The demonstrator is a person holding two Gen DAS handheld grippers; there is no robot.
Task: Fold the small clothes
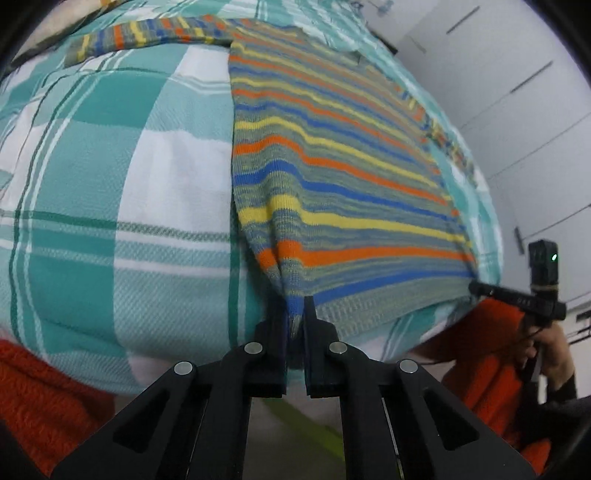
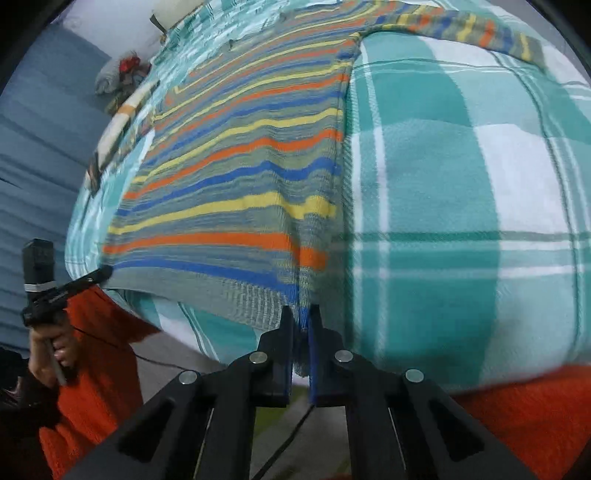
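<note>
A small striped knit sweater [image 1: 332, 155] in grey, blue, yellow and orange lies spread on a teal and white plaid blanket [image 1: 110, 184]. My left gripper [image 1: 294, 308] is shut on the sweater's bottom left hem corner. My right gripper [image 2: 302, 317] is shut on the bottom right hem corner of the sweater [image 2: 240, 155]. One sleeve [image 1: 147, 35] stretches out to the left at the far end; the other sleeve [image 2: 461, 29] stretches right. The right gripper also shows in the left wrist view [image 1: 476, 288], and the left gripper in the right wrist view [image 2: 105, 273].
The plaid blanket [image 2: 461, 203] covers a raised surface whose near edge drops off just in front of both grippers. The person's orange knit clothing [image 1: 48, 398] is close below. White cabinet doors [image 1: 498, 74] stand at the right; a cluttered pile [image 2: 122, 77] lies far left.
</note>
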